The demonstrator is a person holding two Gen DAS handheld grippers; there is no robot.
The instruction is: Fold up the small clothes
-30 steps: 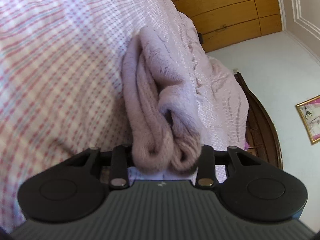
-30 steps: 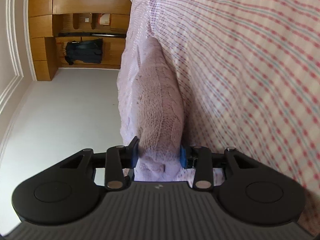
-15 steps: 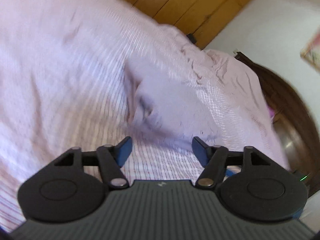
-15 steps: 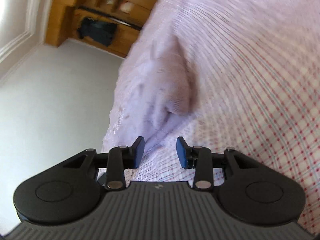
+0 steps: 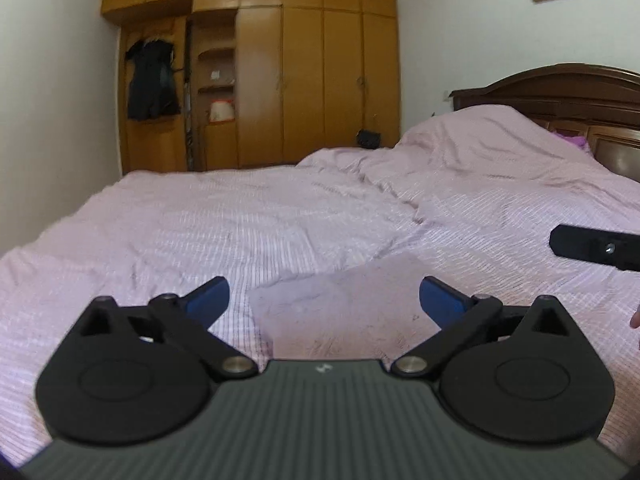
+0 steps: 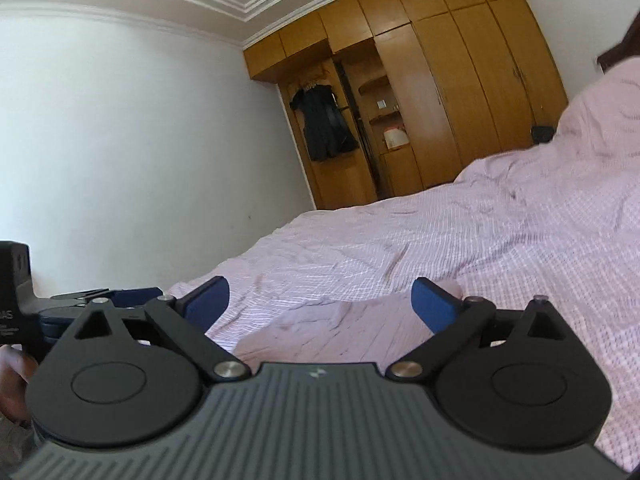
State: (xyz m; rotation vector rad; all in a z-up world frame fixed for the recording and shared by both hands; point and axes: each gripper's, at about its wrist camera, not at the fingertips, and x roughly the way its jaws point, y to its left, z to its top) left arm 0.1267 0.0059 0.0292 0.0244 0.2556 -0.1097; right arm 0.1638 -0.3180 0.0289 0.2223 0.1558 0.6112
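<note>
Now both claws stand wide with nothing between the pads: the left claw (image 5: 324, 300) and the right claw (image 6: 320, 300) have just been opening, and the folded lilac knit garment (image 5: 340, 312) they pinched a second ago lies free on the bed (image 5: 200, 220). It rests flat on the striped pink cover just past the fingertips, near the front edge of the bed, apart from both sets of pads. That suggests this fold is finished and the piece is set down. Both tools have rolled from their sideways tilt to upright and pulled up and back, side by side, pointing roughly level across the bed toward the far wardrobe (image 5: 300, 80). A hand (image 6: 12, 380) shows at the right view's left edge.
</note>
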